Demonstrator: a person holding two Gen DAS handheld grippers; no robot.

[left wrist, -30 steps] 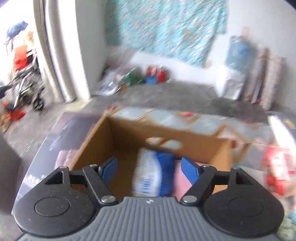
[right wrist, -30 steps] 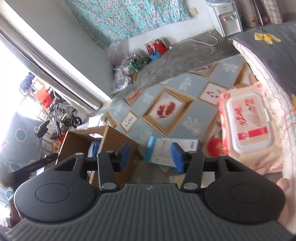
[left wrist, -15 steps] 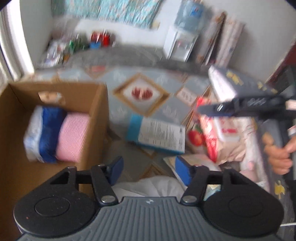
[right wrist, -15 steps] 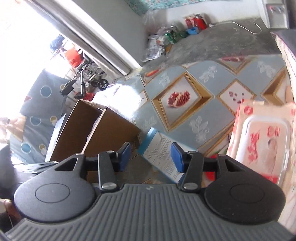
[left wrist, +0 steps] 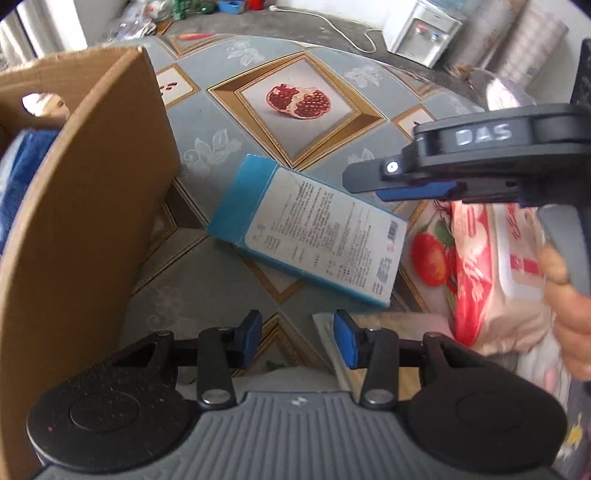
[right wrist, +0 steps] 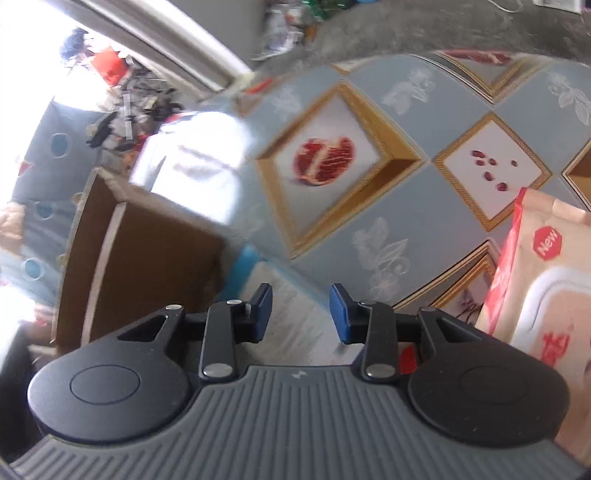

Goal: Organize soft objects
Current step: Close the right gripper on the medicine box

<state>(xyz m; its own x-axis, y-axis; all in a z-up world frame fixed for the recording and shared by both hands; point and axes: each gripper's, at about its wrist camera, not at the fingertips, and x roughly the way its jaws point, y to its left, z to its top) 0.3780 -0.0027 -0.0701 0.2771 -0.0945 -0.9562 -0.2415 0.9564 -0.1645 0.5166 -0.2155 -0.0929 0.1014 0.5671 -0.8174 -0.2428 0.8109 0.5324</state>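
Tissue pack, blue and white, lies flat on the patterned floor mat just beside the cardboard box. Left gripper and right gripper both have jaws that have just been closing, still apart with nothing between them. A wet-wipes pack lies near.

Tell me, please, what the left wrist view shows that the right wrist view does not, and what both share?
Only the left wrist view shows the blue towel inside the cardboard box, the water dispenser and the right gripper from the side. Only the right wrist view shows the bright doorway with clutter outside. Both show the blue packet, the wipes pack and the pomegranate mat.
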